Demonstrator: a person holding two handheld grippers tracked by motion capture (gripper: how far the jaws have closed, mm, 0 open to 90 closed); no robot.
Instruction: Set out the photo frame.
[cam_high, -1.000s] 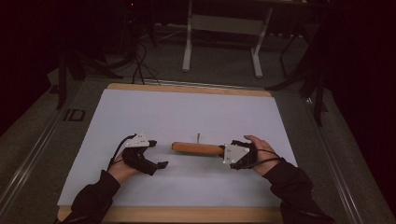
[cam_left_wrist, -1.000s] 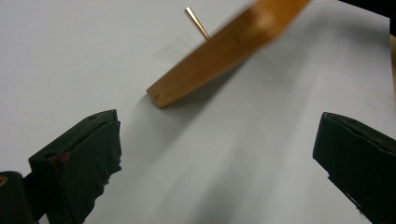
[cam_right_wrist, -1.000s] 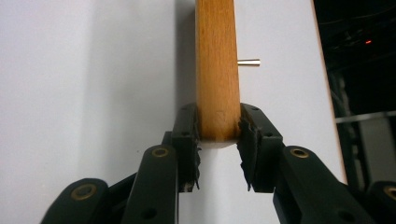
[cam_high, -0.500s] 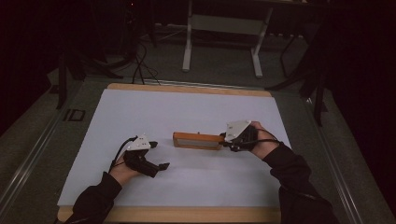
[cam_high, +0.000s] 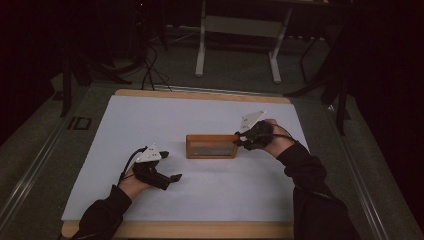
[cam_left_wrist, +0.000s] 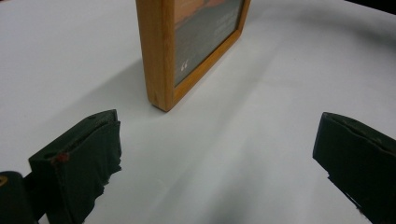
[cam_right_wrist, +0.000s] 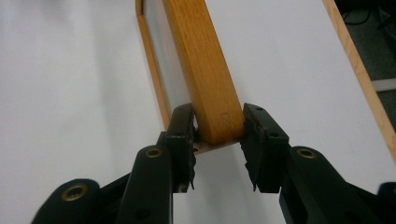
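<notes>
On the white table cover (cam_high: 150, 120), a wooden picture frame (cam_high: 211, 146) stands upright mid-table, its end between the right gripper (cam_high: 239, 142) jaws, which have just been opening slightly. The left gripper (cam_high: 170, 167) rests nearby, wide open, empty.

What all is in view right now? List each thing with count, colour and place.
picture frame: one, orange-brown wood, standing on edge mid-table, its end between the right gripper's jaws
table: one, white top with wooden rim
stand: one, pale legs, on the floor beyond the table
cables: several, black, on the floor at far left
left gripper: one, black, jaws wide open, near the frame's corner
right gripper: one, black, jaws at the frame's end, just been opening slightly
forearms: two, dark sleeves, bottom edge
</notes>
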